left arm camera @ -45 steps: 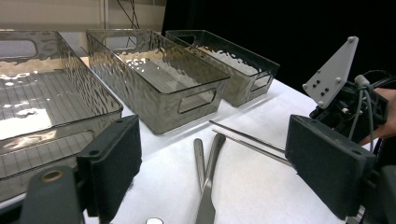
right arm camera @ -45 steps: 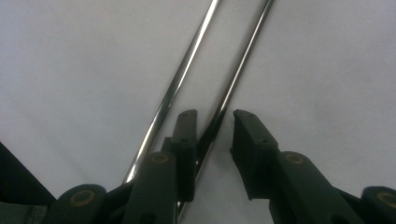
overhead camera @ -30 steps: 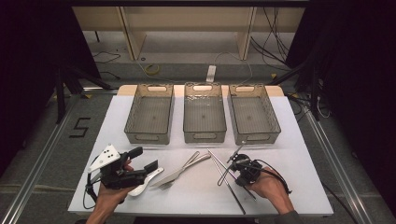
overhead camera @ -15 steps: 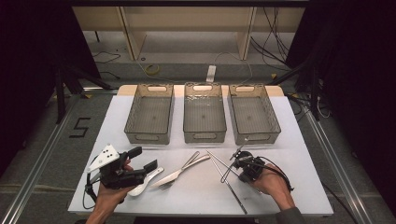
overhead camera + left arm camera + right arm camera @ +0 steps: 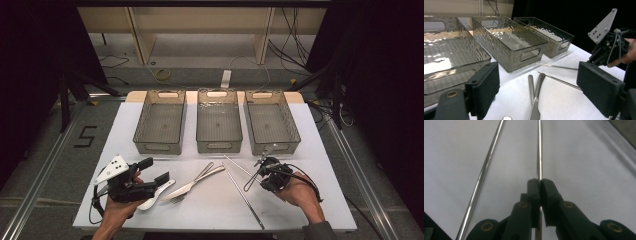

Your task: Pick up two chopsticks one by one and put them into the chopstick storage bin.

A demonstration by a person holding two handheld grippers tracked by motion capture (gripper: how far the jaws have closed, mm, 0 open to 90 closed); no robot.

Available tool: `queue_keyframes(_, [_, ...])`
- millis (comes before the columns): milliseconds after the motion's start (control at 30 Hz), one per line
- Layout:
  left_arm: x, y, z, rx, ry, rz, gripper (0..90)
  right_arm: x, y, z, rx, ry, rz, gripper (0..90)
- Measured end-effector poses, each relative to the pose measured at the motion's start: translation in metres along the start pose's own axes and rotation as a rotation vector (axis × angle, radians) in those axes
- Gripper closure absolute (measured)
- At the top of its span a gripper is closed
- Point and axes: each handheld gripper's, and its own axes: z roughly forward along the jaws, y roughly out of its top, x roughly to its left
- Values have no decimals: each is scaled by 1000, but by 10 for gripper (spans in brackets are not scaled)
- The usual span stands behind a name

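Left gripper (image 5: 152, 176): black body, grey three-cornered plate with holes. Right gripper (image 5: 540, 185): black fingers, brass-coloured pivots, trailing black cable.

**Right hand lifts one metal stick off the table**

The right gripper (image 5: 260, 172) has come up a little from where it sat a second ago, its jaws pinched together on a thin metal chopstick (image 5: 539, 150). That chopstick, which lay flat near the others before, now hangs tilted from the jaws, its free end slanting down toward the white table (image 5: 310, 130). The jaws finished closing in the first half of that second. The person's right hand (image 5: 300, 192) has drifted slightly up the table with it, toward the right-hand bin (image 5: 272, 122).
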Motion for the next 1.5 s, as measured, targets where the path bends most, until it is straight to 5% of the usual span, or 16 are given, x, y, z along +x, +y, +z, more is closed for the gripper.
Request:
queue_keyframes(133, [-4,1,5,25,-29,15,180,7,2,-15,-50,17,-33,860])
queue_keyframes(200, [-10,4,14,61,-51,72,181,16,6,-22,-66,23,-71,860])
queue_keyframes(367, [-16,6,34,146,-87,126,182,38,15,-31,-88,42,-158,860])
queue_keyframes(700, [-41,5,90,374,-167,284,199,66,29,-31,-100,76,-304,859])
queue_keyframes(967, [-46,-3,104,473,-211,361,254,79,33,-33,-94,89,-381,859])
queue_keyframes(1100, [-56,-6,115,537,-233,445,306,84,35,-31,-90,94,-402,859])
queue_keyframes(1500, [-62,-10,120,596,-262,523,524,90,37,-29,-91,114,-455,859])
